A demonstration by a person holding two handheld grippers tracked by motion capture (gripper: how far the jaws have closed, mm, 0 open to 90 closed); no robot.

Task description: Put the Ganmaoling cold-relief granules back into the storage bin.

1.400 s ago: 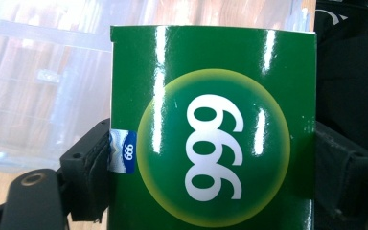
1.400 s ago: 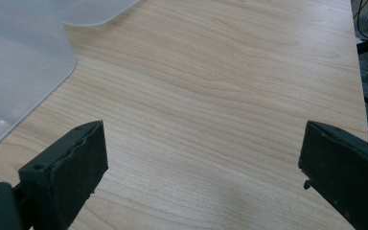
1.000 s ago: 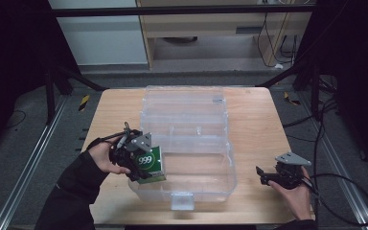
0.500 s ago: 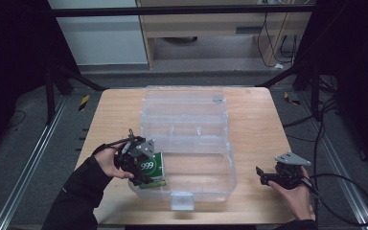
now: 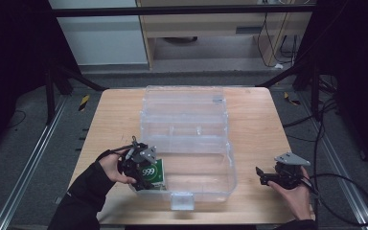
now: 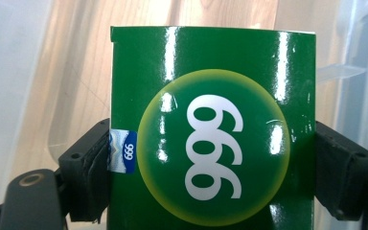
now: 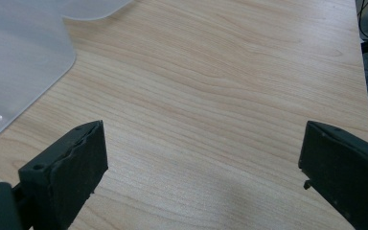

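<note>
On the wooden table [image 5: 110, 124], the left gripper [image 5: 146, 173] clamps a green box [image 5: 154, 171] at the clear bin's [image 5: 220, 177] near left corner; lower it flat inside. The right gripper [image 5: 267, 175] gapes empty.

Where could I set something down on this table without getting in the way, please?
The bare wood between the clear plastic box and the table's left edge is free, and so is the strip right of the box, beyond the open right gripper. The box's near left corner is crowded: the left gripper holds a green carton there.
</note>
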